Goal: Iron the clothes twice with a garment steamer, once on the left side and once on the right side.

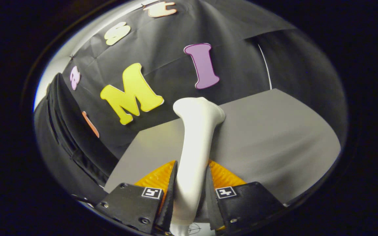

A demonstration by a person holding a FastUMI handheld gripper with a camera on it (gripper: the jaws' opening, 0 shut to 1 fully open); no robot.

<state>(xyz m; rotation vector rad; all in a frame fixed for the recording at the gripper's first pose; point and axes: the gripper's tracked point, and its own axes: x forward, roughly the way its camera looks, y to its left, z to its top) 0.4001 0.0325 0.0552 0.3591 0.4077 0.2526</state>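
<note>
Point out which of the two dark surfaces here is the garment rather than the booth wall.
The garment is the pleated black cloth hanging beside the grey table. The hand-held gripper is shut on the white plastic steamer handle.

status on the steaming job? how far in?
Done: the steamer is picked up, with the gripper shut on its white handle. In hand: it is held over the grey table, head pointing toward the booth wall. Left: probably both passes; dark cloth hangs beside the table, and the steamer head is not touching it.
</note>
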